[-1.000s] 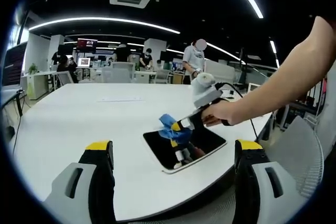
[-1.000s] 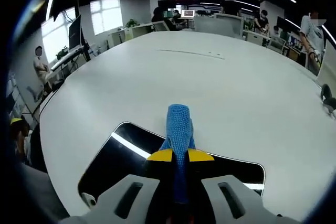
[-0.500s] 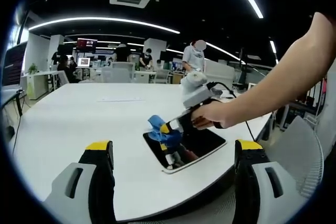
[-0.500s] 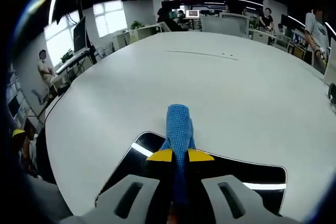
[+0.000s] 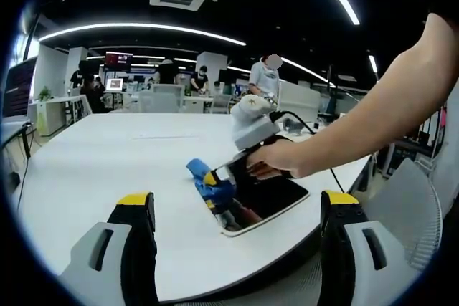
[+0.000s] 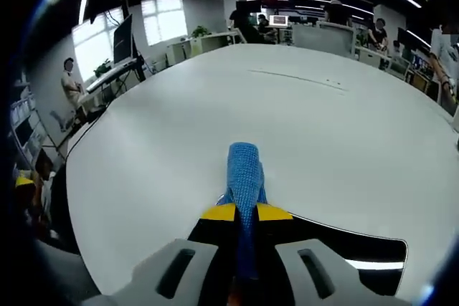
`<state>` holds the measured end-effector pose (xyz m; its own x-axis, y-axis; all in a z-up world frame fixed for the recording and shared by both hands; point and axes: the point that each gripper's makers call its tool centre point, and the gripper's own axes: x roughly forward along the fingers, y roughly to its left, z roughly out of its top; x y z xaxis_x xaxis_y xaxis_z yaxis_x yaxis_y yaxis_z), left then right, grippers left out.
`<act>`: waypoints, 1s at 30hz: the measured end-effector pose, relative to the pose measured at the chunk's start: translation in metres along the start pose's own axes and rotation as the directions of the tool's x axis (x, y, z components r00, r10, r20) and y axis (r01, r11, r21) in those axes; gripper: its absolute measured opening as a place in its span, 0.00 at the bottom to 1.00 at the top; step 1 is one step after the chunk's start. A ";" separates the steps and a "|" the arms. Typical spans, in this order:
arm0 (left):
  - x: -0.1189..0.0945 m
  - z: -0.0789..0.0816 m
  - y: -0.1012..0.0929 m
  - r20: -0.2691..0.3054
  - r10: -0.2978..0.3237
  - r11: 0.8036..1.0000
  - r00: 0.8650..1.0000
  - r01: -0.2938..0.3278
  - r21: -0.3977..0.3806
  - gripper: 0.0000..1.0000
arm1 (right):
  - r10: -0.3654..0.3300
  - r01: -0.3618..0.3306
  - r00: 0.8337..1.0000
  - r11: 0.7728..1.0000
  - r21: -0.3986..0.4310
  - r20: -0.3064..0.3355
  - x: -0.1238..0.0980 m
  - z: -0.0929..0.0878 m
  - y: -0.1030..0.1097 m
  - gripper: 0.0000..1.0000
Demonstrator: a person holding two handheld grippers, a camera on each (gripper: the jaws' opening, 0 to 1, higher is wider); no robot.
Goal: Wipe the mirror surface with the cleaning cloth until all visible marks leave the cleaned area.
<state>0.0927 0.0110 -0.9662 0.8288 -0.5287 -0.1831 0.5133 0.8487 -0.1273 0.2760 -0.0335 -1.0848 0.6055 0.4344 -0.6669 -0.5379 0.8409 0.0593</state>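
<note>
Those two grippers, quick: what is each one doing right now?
Left gripper: open, holding nothing.
Right gripper: shut on the blue cloth, at the mirror edge.

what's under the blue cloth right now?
The blue cloth, pinched in the right gripper, sits over the mirror's near-left edge, with its tip past the edge over the white table. Any marks beneath the cloth are covered, so contact can't be confirmed.

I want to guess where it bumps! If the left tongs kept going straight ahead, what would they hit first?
Probably the mirror, lying ahead between the open jaws of the left tongs, or the blue cloth held at its near corner by the right tongs. Depth is hard to judge; they might slide over bare table first.
</note>
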 end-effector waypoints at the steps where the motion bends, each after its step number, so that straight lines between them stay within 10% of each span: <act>1: 0.000 0.000 0.000 0.000 0.000 1.000 1.000 0.000 0.000 0.94 | 0.000 0.000 1.000 1.000 -0.001 0.000 0.000 0.000 0.000 0.03; 30: -0.001 0.001 -0.001 0.005 -0.002 1.000 1.000 0.002 0.000 0.95 | -0.025 0.017 0.997 0.993 -0.116 -0.069 0.001 -0.005 0.003 0.02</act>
<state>0.0914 0.0108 -0.9653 0.8289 -0.5303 -0.1779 0.5149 0.8477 -0.1275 0.2721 -0.0319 -1.0885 0.5773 0.3898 -0.7175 -0.5919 0.8051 -0.0388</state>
